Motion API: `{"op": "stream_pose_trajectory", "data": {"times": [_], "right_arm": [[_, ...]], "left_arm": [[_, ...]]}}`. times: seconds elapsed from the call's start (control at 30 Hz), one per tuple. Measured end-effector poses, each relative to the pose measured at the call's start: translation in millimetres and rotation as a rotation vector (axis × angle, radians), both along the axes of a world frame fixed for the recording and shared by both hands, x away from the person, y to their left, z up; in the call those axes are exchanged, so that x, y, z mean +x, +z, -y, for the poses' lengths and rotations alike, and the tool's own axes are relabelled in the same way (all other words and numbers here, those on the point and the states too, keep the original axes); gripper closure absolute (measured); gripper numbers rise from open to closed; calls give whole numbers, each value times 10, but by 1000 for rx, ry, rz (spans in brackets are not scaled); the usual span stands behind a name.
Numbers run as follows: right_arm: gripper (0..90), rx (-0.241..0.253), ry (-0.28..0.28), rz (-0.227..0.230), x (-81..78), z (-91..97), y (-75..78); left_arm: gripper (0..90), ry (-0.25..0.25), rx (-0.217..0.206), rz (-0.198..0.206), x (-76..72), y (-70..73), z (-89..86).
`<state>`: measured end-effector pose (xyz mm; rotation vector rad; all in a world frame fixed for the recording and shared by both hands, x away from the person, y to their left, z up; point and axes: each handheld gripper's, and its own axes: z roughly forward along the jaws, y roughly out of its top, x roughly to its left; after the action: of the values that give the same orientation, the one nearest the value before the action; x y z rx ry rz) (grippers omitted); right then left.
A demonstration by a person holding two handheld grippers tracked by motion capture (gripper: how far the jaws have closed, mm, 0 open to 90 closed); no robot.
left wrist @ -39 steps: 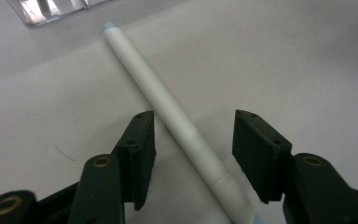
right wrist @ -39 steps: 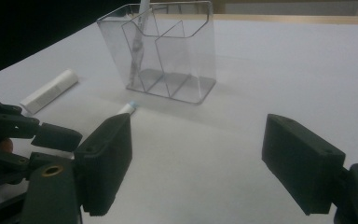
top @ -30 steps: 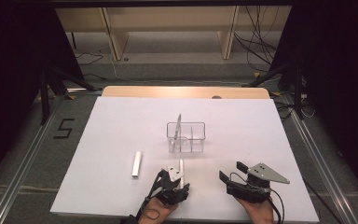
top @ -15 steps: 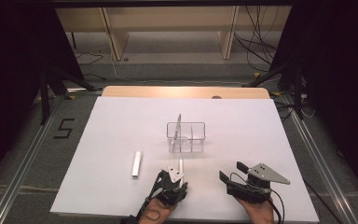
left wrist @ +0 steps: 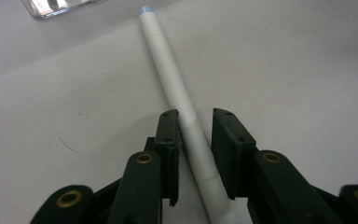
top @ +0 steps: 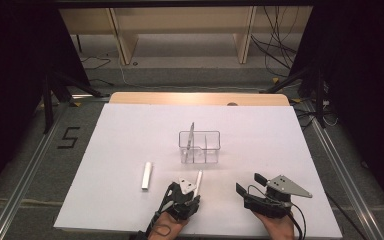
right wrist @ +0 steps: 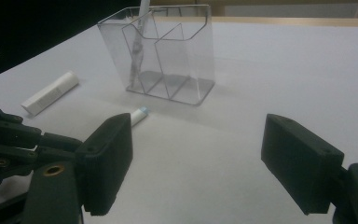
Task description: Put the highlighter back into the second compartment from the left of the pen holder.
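Observation:
A white pen [left wrist: 168, 70] with a pale blue tip lies on the white table sheet, pointing at the clear divided holder [top: 200, 134]. My left gripper [top: 194, 191] straddles the pen's rear half [top: 198, 178]; its jaws have just been closing. One pad [left wrist: 170, 140] is at the barrel, while a thin gap remains at the other. My right gripper [top: 250, 183] rests to the right, open wide with nothing between its jaws [right wrist: 196, 163]. The pen's tip [right wrist: 140, 114] peeks out beside its left jaw. A slim pen [top: 191, 132] stands in the holder's left compartment [right wrist: 137, 51].
A white rectangular stick [top: 146, 176] lies on the sheet left of my left gripper, also seen as a stick [right wrist: 50, 92] from the right gripper. The white sheet [top: 130, 135] ends near the front edge, with dark floor and metal rails on either side.
The left gripper's jaws have narrowed around the pen on the sheet. Both hands and the pen stay where they were.

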<state>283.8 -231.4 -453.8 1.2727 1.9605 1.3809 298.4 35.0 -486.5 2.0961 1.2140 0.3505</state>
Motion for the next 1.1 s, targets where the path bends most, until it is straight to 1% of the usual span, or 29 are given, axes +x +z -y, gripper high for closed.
{"op": "stream_pose_trajectory", "data": {"times": [0.1,0.17,0.3,0.4,0.57,0.6,0.63,0.7,0.77,0.8,0.83,0.87,0.9,0.93,0.97,1.0,1.03,1.07,1.1], "right_arm": [[258,0,1,0,0,-2,0],[258,2,1,-2,1,-1,-1],[258,5,3,-4,3,6,-2],[258,9,3,-5,2,6,0],[259,11,6,-3,0,4,3],[259,13,6,-3,-1,3,4],[259,15,7,-3,-2,3,6],[259,26,8,-6,-2,5,8],[259,34,10,-8,0,4,9],[259,33,12,-7,-1,3,10],[259,37,13,-8,0,1,12],[259,47,17,-12,1,1,16],[258,59,21,-16,4,-1,19],[258,67,25,-18,6,-6,22],[259,75,31,-25,8,-14,24],[259,82,38,-27,14,-24,23],[259,91,47,-32,18,-37,23],[259,91,47,-32,18,-37,23],[259,118,67,-46,29,-69,28]], "left_arm": [[755,0,-13,-17,10,5,-14],[771,-3,-11,-18,14,6,-18],[777,-11,-15,-21,24,8,-23],[778,-29,-25,-26,42,7,-43],[779,-32,-29,-19,60,16,-71],[779,-34,-42,-7,62,42,-90],[779,-34,-42,-7,62,42,-90],[779,-32,-58,14,67,76,-115],[779,-31,-79,32,70,107,-143],[779,-37,-104,49,65,127,-170],[779,-41,-108,57,59,142,-187],[779,-40,-120,67,53,154,-199],[779,-45,-140,76,47,167,-213],[778,-45,-140,76,47,167,-213],[779,-56,-156,99,29,193,-232],[778,-58,-167,109,19,199,-238],[778,-58,-167,109,19,199,-238],[778,-65,-177,115,8,204,-246],[778,-72,-198,130,-9,208,-256]]}}
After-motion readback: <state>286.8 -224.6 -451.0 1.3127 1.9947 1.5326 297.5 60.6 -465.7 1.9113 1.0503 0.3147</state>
